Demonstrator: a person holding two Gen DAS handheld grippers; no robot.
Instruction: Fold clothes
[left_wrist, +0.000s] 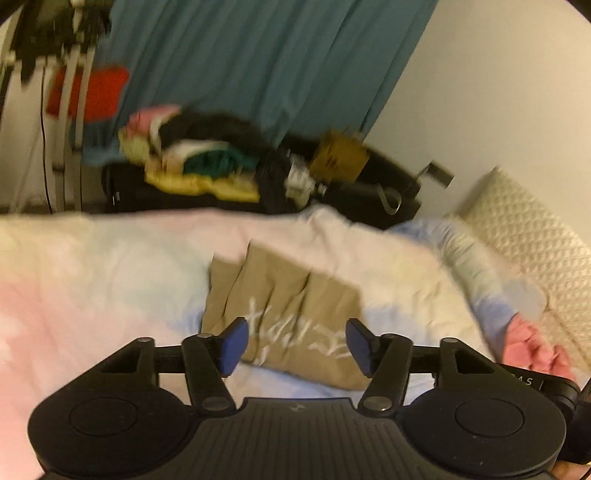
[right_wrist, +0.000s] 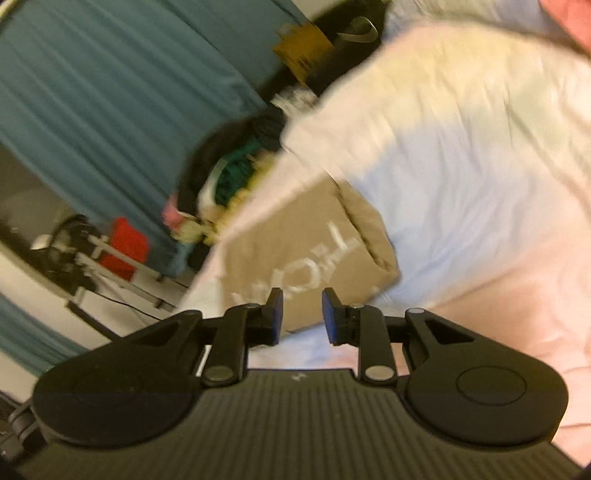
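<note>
Two grippers are hovering over the bed, and we are holding nothing in either. Our left gripper (left_wrist: 297, 341) is standing with its blue pads (left_wrist: 233, 345) wide apart; our right gripper (right_wrist: 302, 315) is showing a narrower gap, its jaws likewise parted and empty. Just beyond both, a tan folded garment (left_wrist: 284, 306) with blurred white lettering is lying flat on the pastel bedspread (left_wrist: 92, 266), touching neither claw. To the right, a pink cloth (left_wrist: 528, 347) is sitting near a quilted cream pillow (left_wrist: 528, 229). Farther back, a heap of mixed clothes (left_wrist: 192, 158) is resting on something black, and a teal curtain (left_wrist: 258, 62) is hanging behind it.
</note>
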